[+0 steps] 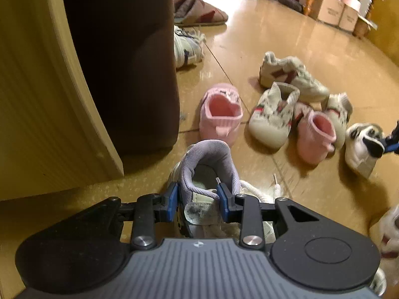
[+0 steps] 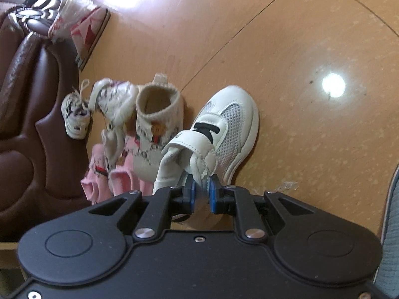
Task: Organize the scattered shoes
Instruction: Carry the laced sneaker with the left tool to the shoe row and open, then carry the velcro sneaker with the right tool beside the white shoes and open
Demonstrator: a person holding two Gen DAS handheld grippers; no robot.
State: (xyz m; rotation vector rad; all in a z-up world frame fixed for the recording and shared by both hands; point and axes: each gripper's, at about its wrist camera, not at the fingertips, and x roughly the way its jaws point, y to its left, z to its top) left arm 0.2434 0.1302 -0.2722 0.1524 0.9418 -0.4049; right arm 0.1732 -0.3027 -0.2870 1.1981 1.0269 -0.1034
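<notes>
My left gripper (image 1: 198, 199) is shut on a lavender-and-grey sneaker (image 1: 209, 159); one blue pad is outside the shoe's left wall and the other is at the right of its opening. The sneaker sits low over the floor, toe pointing away. My right gripper (image 2: 201, 191) is shut on the rear collar of a white mesh sneaker (image 2: 224, 129) with a black-marked strap, which tilts above the floor. That same white sneaker (image 1: 361, 147) shows at the right edge of the left wrist view. Scattered ahead are two pink knit shoes (image 1: 220, 114) (image 1: 315, 134), a patterned knit shoe (image 1: 271, 114) and a white-and-maroon sneaker (image 1: 291, 74).
A brown leather sofa (image 1: 124, 62) and a pale wooden panel (image 1: 37, 99) stand to the left. More shoes (image 1: 199, 10) lie beyond the sofa. Cardboard boxes (image 1: 331, 7) line the far right wall. A beige knit shoe (image 2: 157, 114) and pink shoes (image 2: 119, 179) lie beside the sofa (image 2: 30, 124).
</notes>
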